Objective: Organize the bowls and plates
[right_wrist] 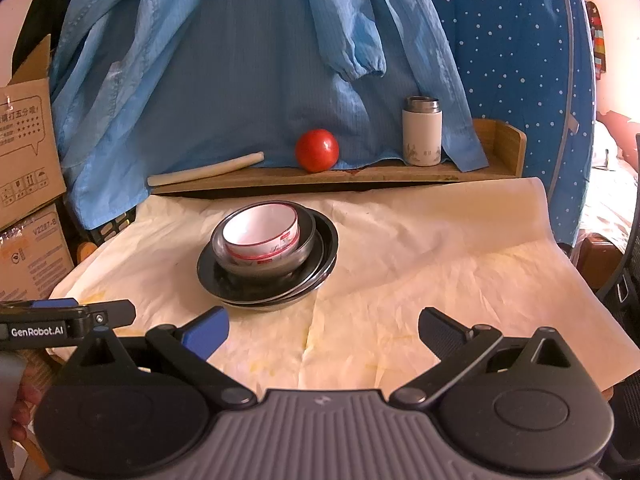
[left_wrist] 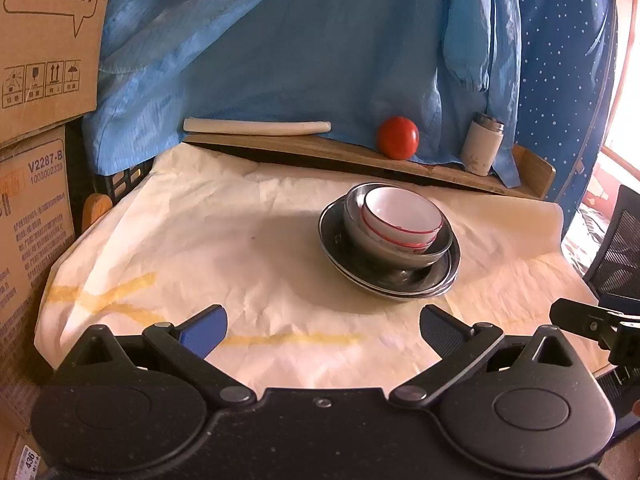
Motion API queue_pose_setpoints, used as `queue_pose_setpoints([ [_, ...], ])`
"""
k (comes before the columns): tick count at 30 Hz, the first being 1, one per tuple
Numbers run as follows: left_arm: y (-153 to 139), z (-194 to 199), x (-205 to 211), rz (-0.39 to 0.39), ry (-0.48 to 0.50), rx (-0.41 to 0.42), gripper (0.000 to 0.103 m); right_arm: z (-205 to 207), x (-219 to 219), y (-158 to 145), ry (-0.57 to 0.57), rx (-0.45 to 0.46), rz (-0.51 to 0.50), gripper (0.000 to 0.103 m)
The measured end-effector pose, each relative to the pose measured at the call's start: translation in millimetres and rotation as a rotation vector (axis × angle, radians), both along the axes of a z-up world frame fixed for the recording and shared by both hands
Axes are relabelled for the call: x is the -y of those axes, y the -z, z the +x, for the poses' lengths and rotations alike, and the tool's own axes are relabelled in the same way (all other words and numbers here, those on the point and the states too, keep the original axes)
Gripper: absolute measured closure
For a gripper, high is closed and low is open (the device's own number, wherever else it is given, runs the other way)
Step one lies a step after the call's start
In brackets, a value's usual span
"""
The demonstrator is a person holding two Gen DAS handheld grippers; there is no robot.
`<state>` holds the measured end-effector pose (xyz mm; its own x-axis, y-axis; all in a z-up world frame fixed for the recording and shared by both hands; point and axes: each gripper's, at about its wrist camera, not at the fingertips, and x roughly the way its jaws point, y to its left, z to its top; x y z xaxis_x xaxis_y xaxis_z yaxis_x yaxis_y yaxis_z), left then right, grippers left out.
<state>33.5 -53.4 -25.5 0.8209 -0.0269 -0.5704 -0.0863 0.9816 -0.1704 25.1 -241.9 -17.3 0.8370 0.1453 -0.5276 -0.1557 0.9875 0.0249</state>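
A: What sits ahead of the left gripper [left_wrist: 322, 330]?

B: Its fingers are spread wide apart and hold nothing. Ahead of it and a little to its right, on the paper-covered desk [left_wrist: 224, 240], stands one stack: steel plates [left_wrist: 380, 280] at the bottom, a steel bowl [left_wrist: 372, 246] on them, and a white bowl [left_wrist: 402, 220] with a red rim line nested in the steel bowl, tilted slightly.

A: And the right gripper [right_wrist: 323, 330]?

B: Also wide apart and empty. The same stack lies ahead of it and a little to its left, well clear of its fingers: plates [right_wrist: 264, 284], steel bowl [right_wrist: 260, 266], white bowl [right_wrist: 262, 236]. The left gripper's body shows at its left edge.

A: What lies beyond the stack?

B: A low wooden shelf [right_wrist: 360, 174] along the far side of the desk. On it are a red tomato [right_wrist: 317, 150], a white flask [right_wrist: 422, 132] with a metal top, and a pale rolled sheet [right_wrist: 204, 170]. Blue cloth [right_wrist: 248, 60] hangs behind, and cardboard boxes [left_wrist: 36, 80] stand far to the left.
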Motion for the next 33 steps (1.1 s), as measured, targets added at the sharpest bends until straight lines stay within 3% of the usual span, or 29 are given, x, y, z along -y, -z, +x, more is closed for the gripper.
queue_pose_setpoints([
  [33,18,2,1,0.047,0.001,-0.012,0.001,6,4,16,-0.018,0.012,-0.012,0.0],
])
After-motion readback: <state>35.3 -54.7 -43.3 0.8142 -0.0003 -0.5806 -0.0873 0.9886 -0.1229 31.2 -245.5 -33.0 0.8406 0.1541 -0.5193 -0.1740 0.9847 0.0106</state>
